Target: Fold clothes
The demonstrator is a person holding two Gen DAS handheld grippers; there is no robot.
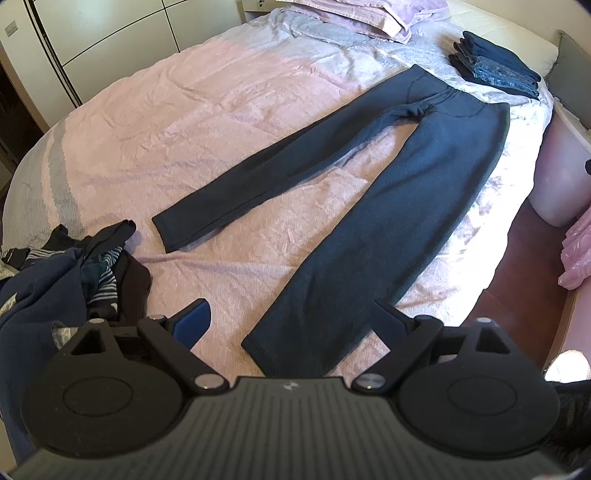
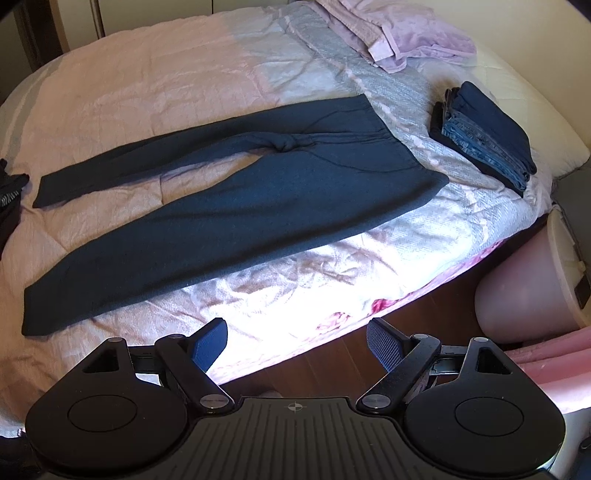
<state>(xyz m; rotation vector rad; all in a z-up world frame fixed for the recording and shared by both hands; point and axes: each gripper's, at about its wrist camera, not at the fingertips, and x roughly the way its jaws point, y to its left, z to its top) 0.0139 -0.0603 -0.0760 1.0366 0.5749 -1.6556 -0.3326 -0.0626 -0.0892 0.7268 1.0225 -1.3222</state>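
Observation:
Dark teal fleece trousers (image 1: 369, 192) lie spread flat on the pink bedspread (image 1: 177, 122), legs apart, waistband toward the pillows. In the right wrist view the same trousers (image 2: 229, 199) stretch across the bed with the cuffs at the left. My left gripper (image 1: 291, 321) stands open just above the near leg's cuff, nothing between its fingers. My right gripper (image 2: 297, 341) is open too, hovering over the bed's near edge, a short way below the near leg and apart from it.
A stack of folded jeans and dark clothes (image 1: 496, 68) (image 2: 484, 136) sits by the waistband. A heap of unfolded dark and striped clothes (image 1: 66, 273) lies at the left. Lilac pillows (image 2: 399, 33) are at the head. Wooden floor (image 2: 332, 354) and a pink container (image 2: 524, 295) lie beside the bed.

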